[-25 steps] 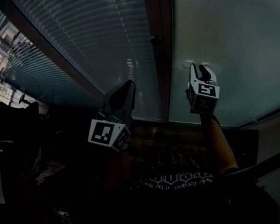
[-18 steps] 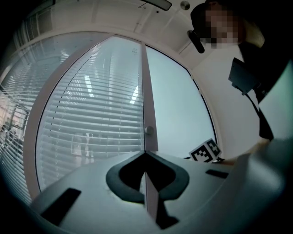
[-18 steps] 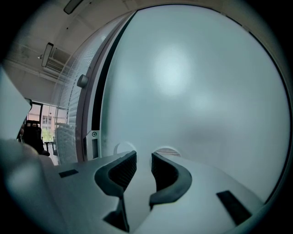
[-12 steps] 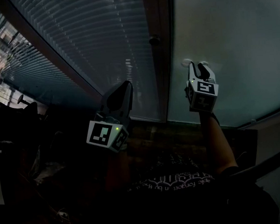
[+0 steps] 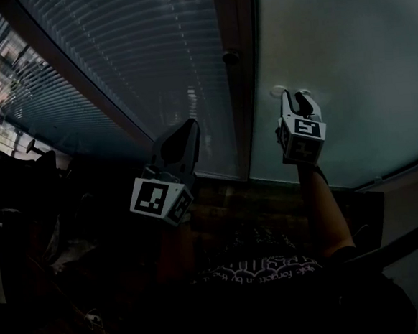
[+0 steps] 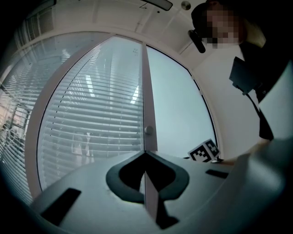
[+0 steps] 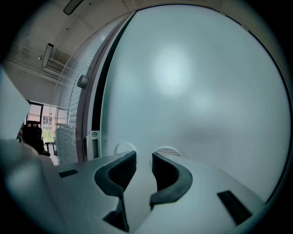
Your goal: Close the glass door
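I had the right gripper (image 5: 295,98) up against the frosted glass door (image 5: 344,58), which filled the right half of the head view. In the right gripper view its jaws (image 7: 143,157) stood apart with a narrow gap, and only pale glass showed between the ribbed pads, so the fingers were released and gripped nothing. Two round fittings (image 7: 167,151) sat on the pane just behind the jaw tips. I could not tell whether the tips touched the glass.

Left of the door's edge ran a dark strip, then the frame post (image 7: 84,119) with a small knob (image 7: 83,81) on it. I could not tell whether the door was fully home against the post.

The left gripper (image 5: 188,132) hung level in front of the venetian blinds (image 5: 135,53), left of the post and well apart from the door. In its own view the jaws (image 6: 145,154) were clenched tip to tip on nothing, and the right gripper's marker cube (image 6: 203,151) peeked in at the lower right. My operator's forearm (image 5: 324,211) rose beneath the right gripper.
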The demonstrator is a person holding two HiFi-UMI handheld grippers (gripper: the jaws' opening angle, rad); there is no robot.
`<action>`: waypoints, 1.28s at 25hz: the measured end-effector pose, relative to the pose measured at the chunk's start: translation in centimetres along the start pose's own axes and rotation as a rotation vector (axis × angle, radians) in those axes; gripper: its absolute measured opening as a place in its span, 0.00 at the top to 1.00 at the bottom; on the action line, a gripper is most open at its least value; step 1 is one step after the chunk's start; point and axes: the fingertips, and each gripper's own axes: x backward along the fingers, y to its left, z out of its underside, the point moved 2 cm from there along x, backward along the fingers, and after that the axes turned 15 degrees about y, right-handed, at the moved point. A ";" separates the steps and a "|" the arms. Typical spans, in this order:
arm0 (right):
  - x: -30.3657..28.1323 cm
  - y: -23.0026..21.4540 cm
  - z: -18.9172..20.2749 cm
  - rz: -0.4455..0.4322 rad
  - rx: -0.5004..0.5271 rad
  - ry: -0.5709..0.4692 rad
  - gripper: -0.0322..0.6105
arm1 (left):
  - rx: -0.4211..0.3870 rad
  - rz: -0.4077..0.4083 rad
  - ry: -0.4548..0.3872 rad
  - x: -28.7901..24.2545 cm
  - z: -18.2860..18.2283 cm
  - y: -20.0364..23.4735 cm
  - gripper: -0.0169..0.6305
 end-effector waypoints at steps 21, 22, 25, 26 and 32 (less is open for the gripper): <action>8.1 2.5 -2.1 -0.080 0.135 -0.187 0.78 | -0.015 -0.003 -0.020 0.3 -0.5 -0.3 0.97; 8.7 2.6 -2.2 -0.080 0.134 -0.208 0.81 | -0.017 0.001 -0.019 0.3 -0.5 -0.4 0.97; 10.3 2.6 -2.7 -0.076 0.100 -0.252 0.92 | -0.021 0.006 -0.012 0.4 -0.4 -0.8 0.97; 10.7 2.5 -2.9 -0.077 0.089 -0.267 0.93 | -0.022 0.007 -0.009 0.4 -0.4 -0.8 0.97; 12.8 3.1 -3.6 -0.064 0.142 -0.335 0.95 | -0.023 0.000 -0.003 0.5 -0.4 -0.7 0.97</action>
